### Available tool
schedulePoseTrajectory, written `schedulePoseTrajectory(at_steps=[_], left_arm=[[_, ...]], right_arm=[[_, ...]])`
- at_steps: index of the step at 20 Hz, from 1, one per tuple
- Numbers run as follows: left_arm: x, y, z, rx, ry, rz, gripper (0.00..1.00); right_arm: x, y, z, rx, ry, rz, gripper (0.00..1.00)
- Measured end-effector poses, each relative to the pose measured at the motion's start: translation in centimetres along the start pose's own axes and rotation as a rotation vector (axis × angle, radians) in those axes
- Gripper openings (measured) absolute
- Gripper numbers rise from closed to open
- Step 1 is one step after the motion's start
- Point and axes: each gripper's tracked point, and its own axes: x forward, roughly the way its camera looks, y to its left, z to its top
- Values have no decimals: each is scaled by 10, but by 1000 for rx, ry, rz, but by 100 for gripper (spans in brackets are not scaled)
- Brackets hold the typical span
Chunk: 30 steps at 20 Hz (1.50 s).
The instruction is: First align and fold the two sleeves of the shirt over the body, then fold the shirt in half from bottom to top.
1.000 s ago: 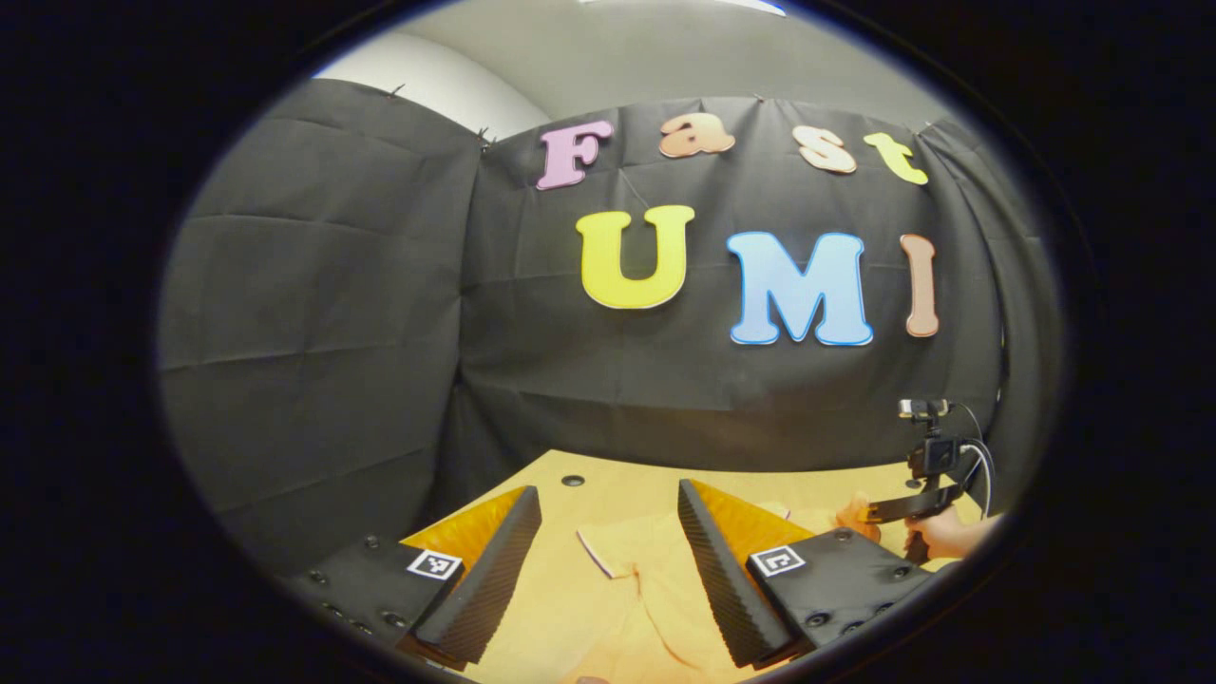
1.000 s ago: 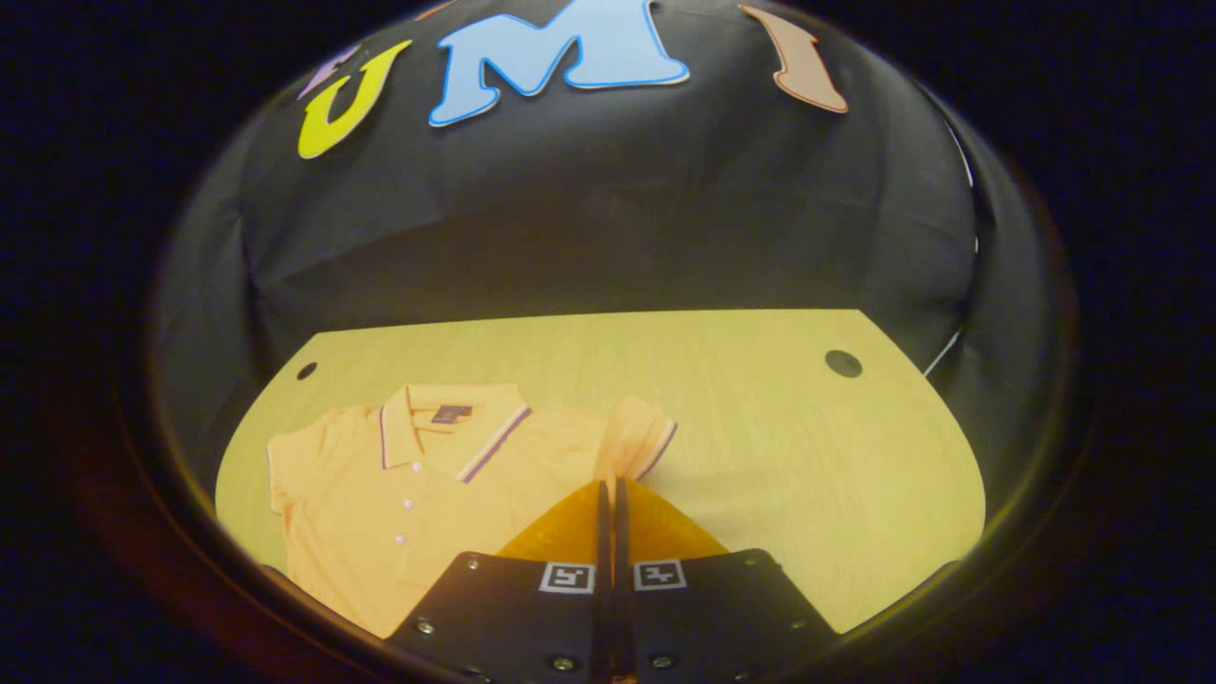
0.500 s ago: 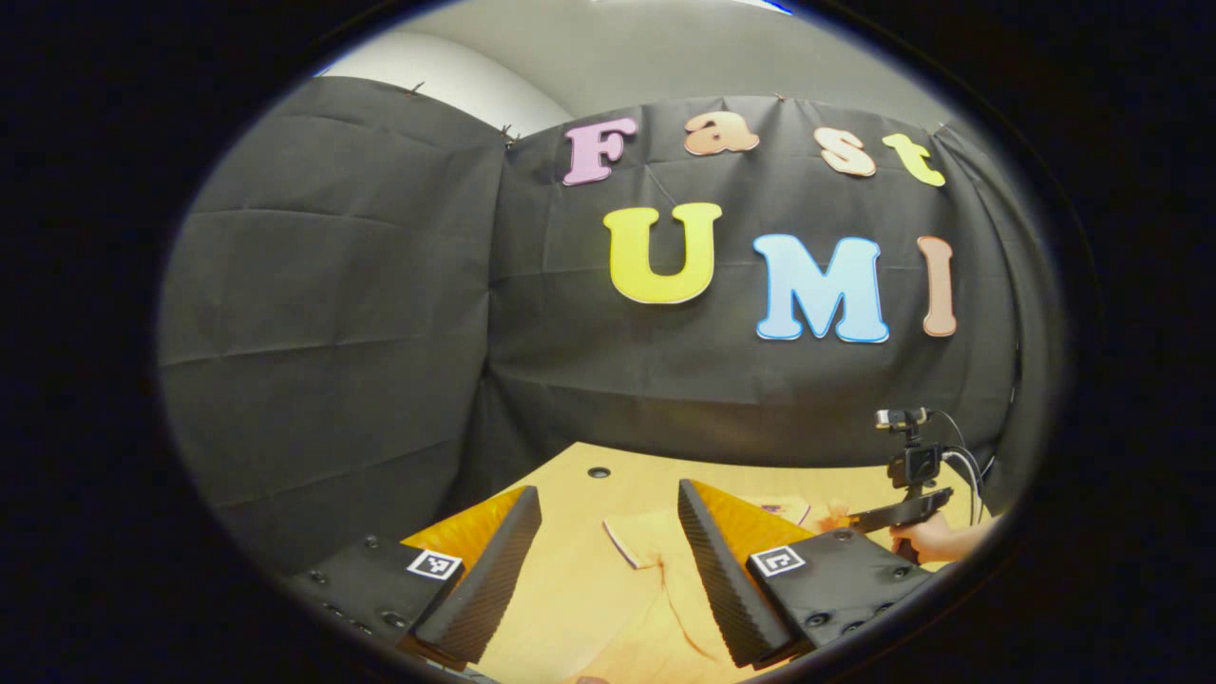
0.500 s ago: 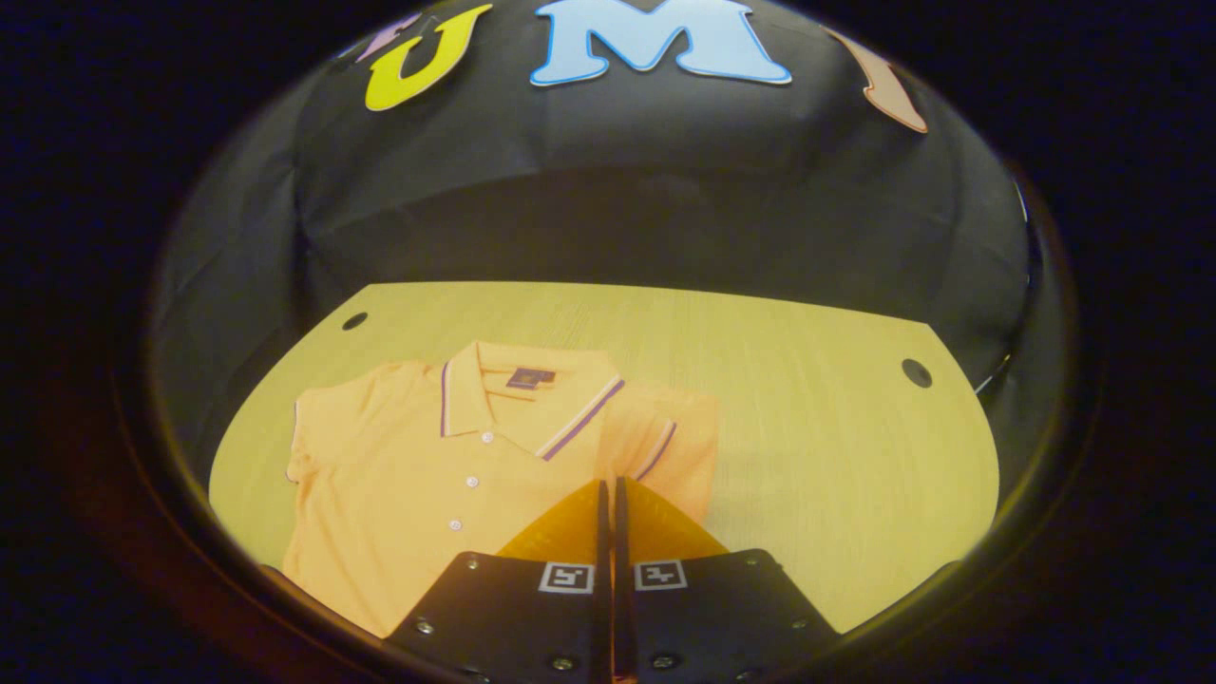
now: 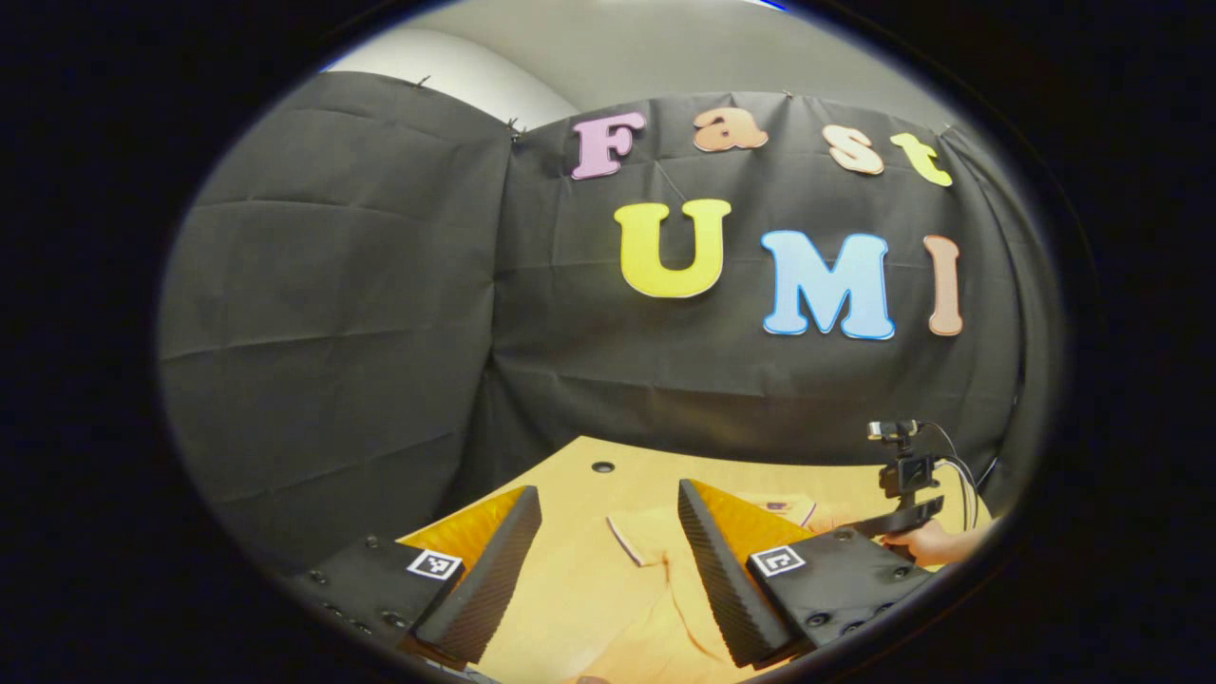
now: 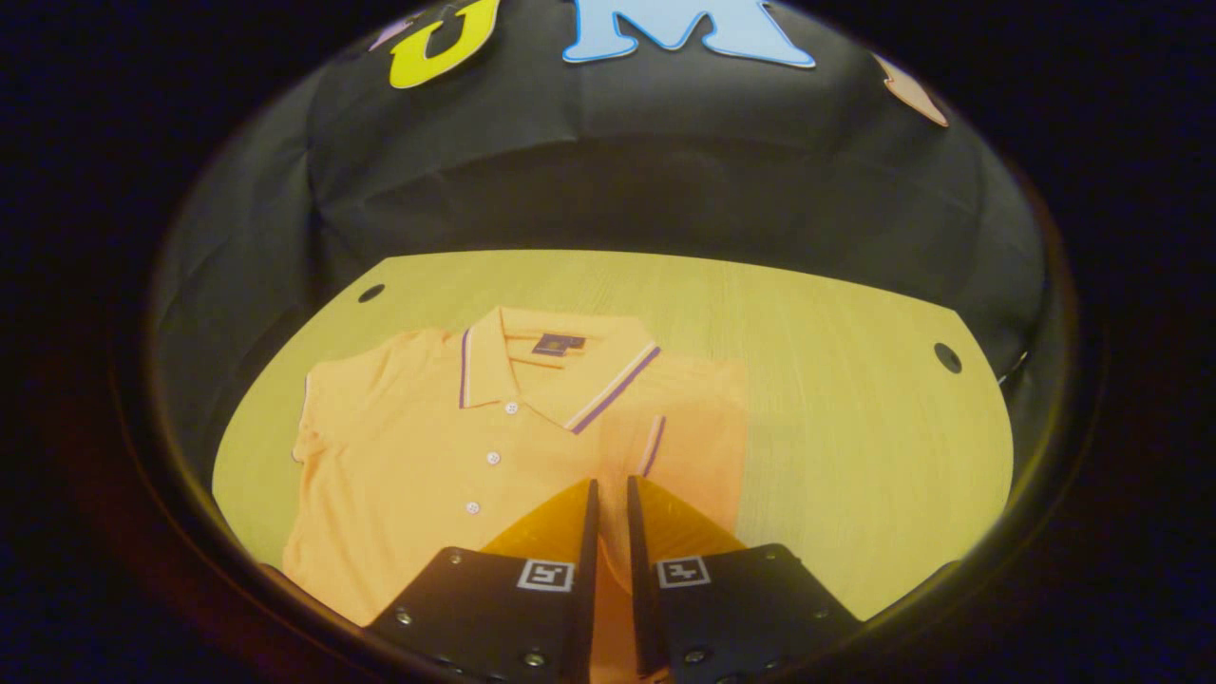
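Note:
An orange polo shirt (image 6: 446, 465) with a striped collar (image 6: 556, 366) lies face up on the wooden table (image 6: 845, 437). Its right sleeve (image 6: 689, 427) lies folded in over the body. My right gripper (image 6: 608, 484) hovers just above that sleeve, its fingers slightly apart and holding nothing. The other sleeve (image 6: 318, 418) still lies spread out to the side. In the left gripper view my left gripper (image 5: 608, 494) stands open above the shirt (image 5: 589, 598), with the spread sleeve (image 5: 638, 537) showing between its fingers. Farther right, a hand (image 5: 929, 543) holds the right gripper (image 5: 898, 521).
The table has a round hole near each back corner (image 6: 947, 357) (image 6: 371, 293), one of which also appears in the left gripper view (image 5: 602, 466). Black cloth walls close the booth behind and on both sides. Bare wood lies right of the shirt.
My right gripper carried the right sleeve in over the shirt's body, then parted its fingers and let go. The left gripper stayed open and shifted only slightly.

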Motion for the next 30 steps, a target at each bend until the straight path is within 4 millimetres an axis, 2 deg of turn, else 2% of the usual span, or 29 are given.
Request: schedulePoseTrajectory(at_steps=[3,5,6,7,8,10,11,12,13,14,21,24,27,29,30], left_arm=[[4,-3,-3,0,6,-16,93],[13,-3,-5,3,10,-27,93],[19,-4,-9,2,14,-39,93],[25,-4,-13,2,23,-51,93],[31,-5,-16,3,31,-62,93],[43,-4,-23,10,49,-80,93],[53,-2,-29,6,65,-89,93],[62,0,-36,-4,82,-95,93],[70,2,-42,-12,99,-99,94],[79,5,-50,-21,118,-102,93],[144,7,-87,-35,199,-173,93],[183,-7,-103,-3,221,-205,95],[206,-21,-125,-13,253,-212,93],[230,-29,-148,-13,291,-196,95],[248,-32,-168,-22,327,-176,96]], right_arm=[[-4,2,-1,-17,0,-2,30],[-9,6,1,-22,-7,4,33],[-18,12,3,-23,-18,9,51],[-27,13,7,-23,-36,8,64],[-31,14,9,-20,-47,2,66],[-47,20,12,-10,-69,-5,83],[-61,22,15,0,-91,-21,95],[-71,24,18,8,-111,-35,96],[-80,26,20,17,-126,-46,90],[-90,28,23,27,-145,-59,96],[-160,39,40,65,-276,-145,95],[-201,41,38,53,-332,-192,95],[-231,42,31,60,-370,-217,95],[-248,42,24,78,-386,-214,95],[-261,39,21,72,-391,-221,95]])
